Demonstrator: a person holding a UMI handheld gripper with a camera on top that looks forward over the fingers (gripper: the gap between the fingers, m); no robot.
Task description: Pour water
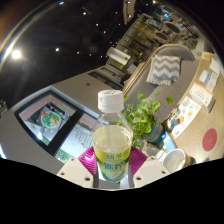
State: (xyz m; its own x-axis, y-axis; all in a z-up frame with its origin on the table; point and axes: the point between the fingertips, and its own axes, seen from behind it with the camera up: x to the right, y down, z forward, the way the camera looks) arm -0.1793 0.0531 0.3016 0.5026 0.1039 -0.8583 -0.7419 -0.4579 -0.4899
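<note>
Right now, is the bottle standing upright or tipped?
Upright: the bottle stands between the gripper fingers with its white cap on top, not yet tilted for pouring.

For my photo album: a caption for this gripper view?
Tongs grip a capped bottle beside a small green plant.

The tongs (112, 168) point forward and level, with their two pale grey fingers (78, 170) coming up from below, one at either side. Each finger carries a magenta pad (88, 158) on its inner face. Both pads press against the sides of a clear plastic bottle with a white cap and yellow-green liquid (111, 140), which stands upright between them, so the tongs are closed on it. The bottle fills the whole gap between the fingers. The hand that carries the tongs is out of sight.
</note>
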